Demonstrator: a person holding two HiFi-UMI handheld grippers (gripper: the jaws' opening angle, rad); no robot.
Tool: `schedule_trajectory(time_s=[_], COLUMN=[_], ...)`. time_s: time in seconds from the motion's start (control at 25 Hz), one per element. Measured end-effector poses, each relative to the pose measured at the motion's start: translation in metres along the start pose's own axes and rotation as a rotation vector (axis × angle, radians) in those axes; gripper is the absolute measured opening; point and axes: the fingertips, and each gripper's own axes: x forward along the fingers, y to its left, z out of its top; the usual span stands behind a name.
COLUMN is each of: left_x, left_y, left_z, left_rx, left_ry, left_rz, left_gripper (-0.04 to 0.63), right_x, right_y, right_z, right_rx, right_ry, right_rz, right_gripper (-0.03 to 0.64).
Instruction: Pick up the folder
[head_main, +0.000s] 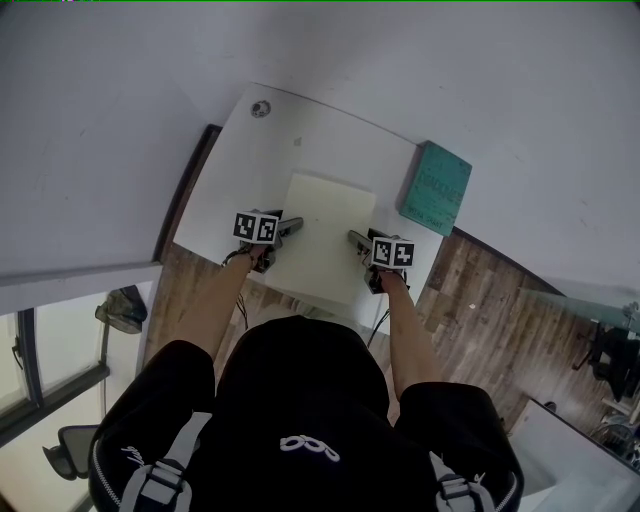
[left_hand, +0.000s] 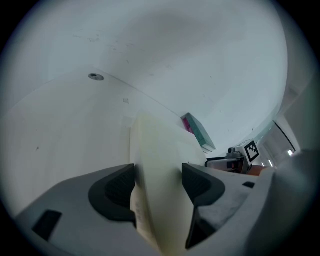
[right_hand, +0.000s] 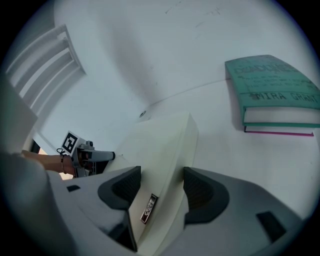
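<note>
A cream folder (head_main: 325, 232) lies flat over the front half of the white table (head_main: 245, 165), its near edge past the table's front edge. My left gripper (head_main: 293, 226) is shut on the folder's left side, and my right gripper (head_main: 357, 238) is shut on its right side. In the left gripper view the folder (left_hand: 159, 160) fills the gap between both dark pads (left_hand: 117, 192) of the left gripper (left_hand: 157, 184). The right gripper view shows the folder (right_hand: 162, 145), with a small label, clamped in the right gripper (right_hand: 161, 189). Whether it rests on the table I cannot tell.
A teal book (head_main: 437, 187) lies at the table's right corner, close to the folder's right edge; it shows as the book (right_hand: 275, 92) in the right gripper view. A round cable hole (head_main: 261, 108) sits at the far left. Walls bound the table; wooden floor (head_main: 470, 300) lies below.
</note>
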Motion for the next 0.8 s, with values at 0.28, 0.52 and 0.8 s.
schedule_trajectory(time_s=[0.28,0.52,0.8], left_x=[-0.003,-0.009,-0.014], left_y=[-0.001,-0.001,-0.007], left_z=[0.001,0.01,0.03], left_rx=[0.004,0.012,0.047], left_ry=[0.005,-0.014,-0.048], left_rz=[0.005,0.008,0.008], left_gripper=[0.29,0.29,0.29], right_x=[0.0,-0.002,-0.007], right_y=[0.004,0.01,0.014], right_z=[0.007,0.02,0.041], right_rx=[-0.034,-0.067,-0.12], right_ry=[-0.004,-0.018,-0.053], right_rz=[-0.01,-0.011,-0.022], right_gripper=[0.278,0.278,0.278])
